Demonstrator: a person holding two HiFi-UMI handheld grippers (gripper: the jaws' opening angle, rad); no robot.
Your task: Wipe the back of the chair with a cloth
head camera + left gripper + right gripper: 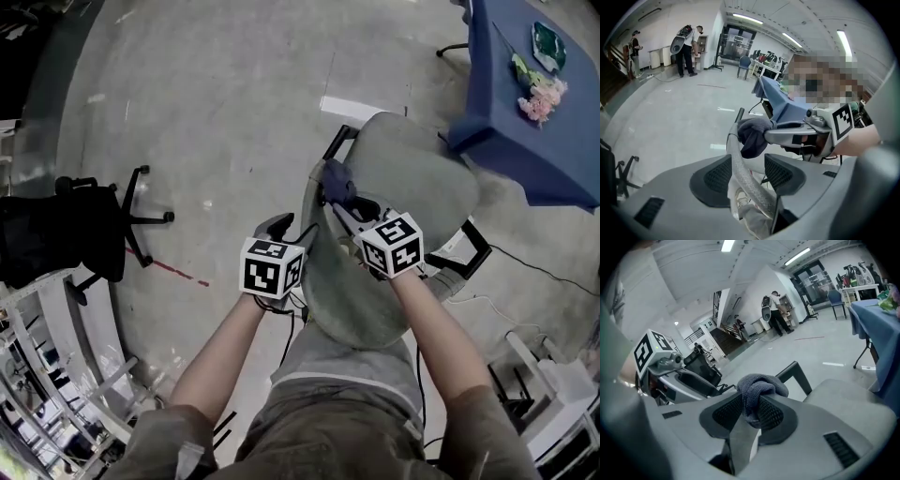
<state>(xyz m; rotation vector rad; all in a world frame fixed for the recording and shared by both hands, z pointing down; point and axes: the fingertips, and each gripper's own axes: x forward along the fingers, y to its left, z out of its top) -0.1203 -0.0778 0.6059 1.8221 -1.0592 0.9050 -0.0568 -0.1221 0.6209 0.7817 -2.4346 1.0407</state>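
The right gripper [751, 413] has its jaws pressed together on a bunched dark grey cloth [757, 387], which bulges out above the two pads. The left gripper [747, 172] has its jaws spread, and the curved grey rim of the chair back [743, 180] runs up between them. I cannot tell whether either pad actually touches the rim.

In the left gripper view the cloth sits against that same rim, just beyond the left jaws, with the right gripper reaching in from the right side. In the head view the two grippers are close together on either side of the chair back's edge, left one on the outer side, right one on the side facing the seat [422, 173]. Each carries its marker cube, and the person's bare forearms lead down to both. The chair is grey with dark armrests and stands directly in front of the person, on a pale concrete floor [216, 103].

To the right of the chair stands a table under a blue cover [525, 141], with a small bunch of pink and white flowers [540, 96] and a green item near its far edge. A black office chair [66, 234] stands well apart on the left. The left gripper view shows two people [686, 47] standing far off by the wall
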